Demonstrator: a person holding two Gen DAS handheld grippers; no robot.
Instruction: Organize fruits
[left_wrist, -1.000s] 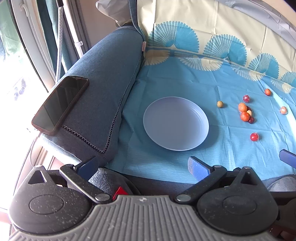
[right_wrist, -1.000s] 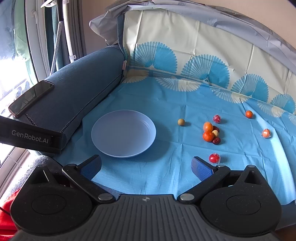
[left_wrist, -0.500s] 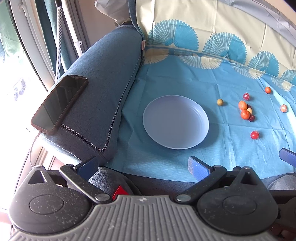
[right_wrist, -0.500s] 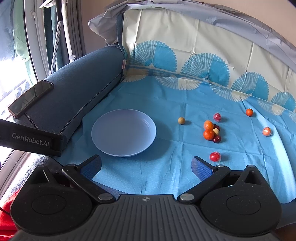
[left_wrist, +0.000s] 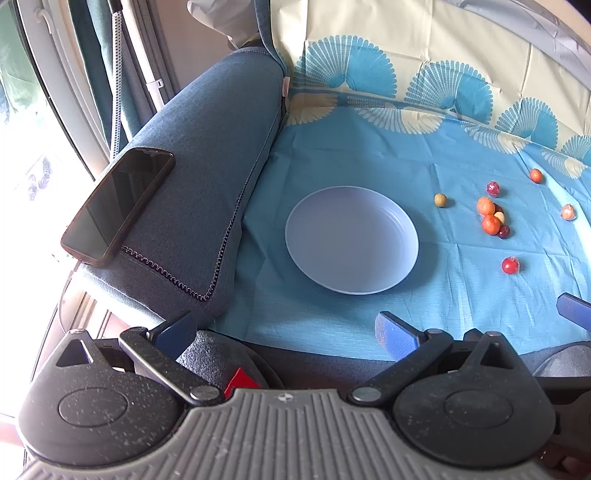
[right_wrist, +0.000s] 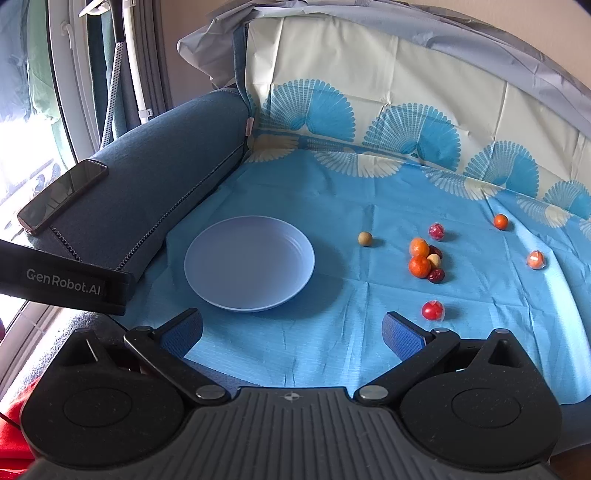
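Fingers (left_wrist: 393, 334) of the left gripper (left_wrist: 284, 330) are spread wide with nothing between them, and the right gripper (right_wrist: 291, 332) likewise has its blue-padded fingers (right_wrist: 400, 338) spread apart and bare. Compared with a second ago, both views sit almost the same; the fruits and plate have drifted only slightly in each frame, so both grippers have barely shifted and no fruit has been touched.

Both grippers hover low over the near edge of the sofa seat, looking forward and down across the blue cloth (right_wrist: 332, 192). The left gripper hangs nearer the left armrest (left_wrist: 207, 155); the right gripper's finger tip shows at the right edge of the left wrist view.

Just beyond the fingers, the pale blue plate (right_wrist: 207, 277) rests on the cloth toward the seat's left side, with nothing on it. To its right, well apart from the plate, a tan fruit (right_wrist: 365, 238) lies alone. Further right is a touching cluster: two orange fruits (right_wrist: 419, 266), a small pale one and dark red ones. A red fruit (right_wrist: 432, 310) lies nearest the right gripper's right finger. Three more are scattered toward the seat's far right corner.

A dark phone (left_wrist: 118, 205) lies on the armrest.
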